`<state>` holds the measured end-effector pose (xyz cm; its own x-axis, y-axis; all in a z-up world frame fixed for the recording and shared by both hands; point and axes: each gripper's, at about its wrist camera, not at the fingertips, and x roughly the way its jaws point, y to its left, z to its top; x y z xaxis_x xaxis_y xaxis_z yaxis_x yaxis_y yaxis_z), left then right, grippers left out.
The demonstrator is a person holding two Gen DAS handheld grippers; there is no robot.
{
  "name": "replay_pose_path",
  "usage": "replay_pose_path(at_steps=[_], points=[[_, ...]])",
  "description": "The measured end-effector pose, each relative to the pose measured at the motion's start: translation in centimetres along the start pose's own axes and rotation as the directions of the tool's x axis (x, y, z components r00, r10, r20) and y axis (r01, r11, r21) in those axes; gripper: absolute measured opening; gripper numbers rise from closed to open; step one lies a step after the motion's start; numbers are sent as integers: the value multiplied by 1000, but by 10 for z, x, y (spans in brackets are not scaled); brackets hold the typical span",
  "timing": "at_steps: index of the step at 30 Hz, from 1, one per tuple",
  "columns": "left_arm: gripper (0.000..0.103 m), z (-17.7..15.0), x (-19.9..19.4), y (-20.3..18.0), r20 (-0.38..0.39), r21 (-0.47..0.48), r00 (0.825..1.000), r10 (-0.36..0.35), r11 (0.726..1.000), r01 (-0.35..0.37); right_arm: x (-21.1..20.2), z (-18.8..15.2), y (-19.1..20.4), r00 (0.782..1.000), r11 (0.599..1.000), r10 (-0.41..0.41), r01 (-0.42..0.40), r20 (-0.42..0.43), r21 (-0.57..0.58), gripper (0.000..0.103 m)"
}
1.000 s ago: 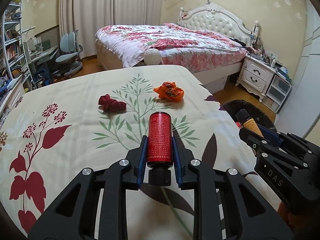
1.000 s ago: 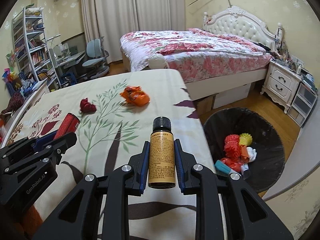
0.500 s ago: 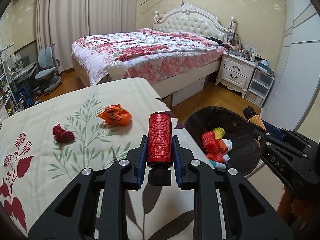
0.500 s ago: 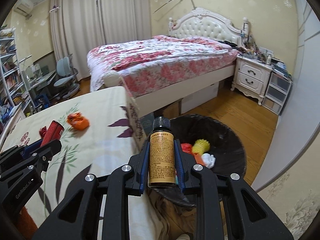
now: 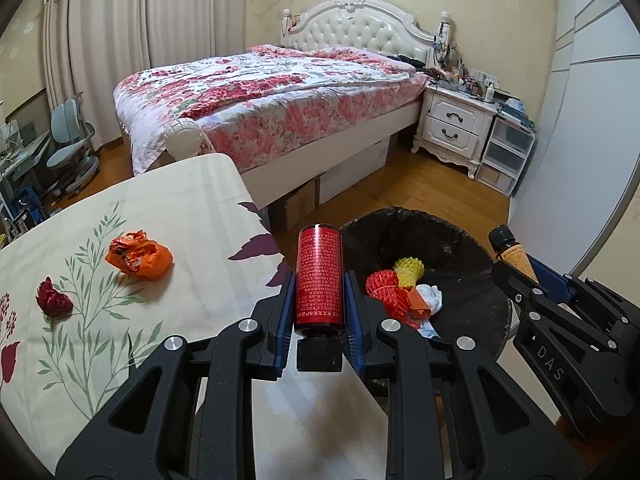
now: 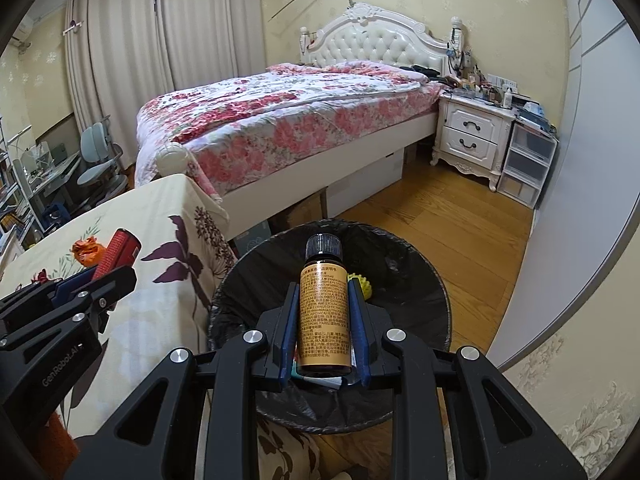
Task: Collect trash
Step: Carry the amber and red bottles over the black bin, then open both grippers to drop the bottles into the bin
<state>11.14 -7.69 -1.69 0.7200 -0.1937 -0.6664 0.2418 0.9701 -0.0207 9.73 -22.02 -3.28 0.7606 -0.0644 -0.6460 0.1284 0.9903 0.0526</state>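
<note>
— What does the left tool (image 5: pixel 319 300) have?

— It is clamped on a red bottle (image 5: pixel 319 276), black cap toward the camera, base pointing away. The blue pads press on both sides of it. In the left wrist view the bottle sits over the edge of the surface (image 5: pixel 192 216), with the black-lined trash bin (image 5: pixel 460 240) just to its 3 o'clock.

— And the right tool (image 6: pixel 323 312)?

— Gripping an amber bottle (image 6: pixel 323 316) with a tan label, black cap pointing away. From the right wrist view it hangs directly over the bin's opening.

— What is in the bin?

— A red foam net (image 5: pixel 386 290), a yellow one (image 5: pixel 409 268), something white (image 5: pixel 430 296) and an orange scrap, all toward its 9 o'clock side in the left view.

— Anything left on the surface?

— Two pieces on the floral cloth: a crumpled orange wrapper (image 5: pixel 139 256) at about 10 o'clock from the red bottle, and a dark red wad (image 5: pixel 53 300) at 9 o'clock, well apart from the bin.

— Where are the tools relative to each other?

— Side by side, the right one at the left one's 3 o'clock.
</note>
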Motion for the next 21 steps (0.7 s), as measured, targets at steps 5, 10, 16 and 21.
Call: replay_pose_path(at_steps=[5,10,16,21], points=[[23,1,21,-10,-23,19,1000,19,1000,-18,9,2,-8,1000,1000,-16,16,1,9,25],[23,6,35,-19,-35,30,999,32,999,-31,17,2,-14,1000,999,-28,28,-5,19,25],[23,8,47,-26,-52,52,998,40,998,-38,25,0,-22,998,998,-53,54,-16,42,25],[23,9,51,-29,-60,59,998,34,998,-31,31,-1,-28,998,996,-56,58,-29,63,25]])
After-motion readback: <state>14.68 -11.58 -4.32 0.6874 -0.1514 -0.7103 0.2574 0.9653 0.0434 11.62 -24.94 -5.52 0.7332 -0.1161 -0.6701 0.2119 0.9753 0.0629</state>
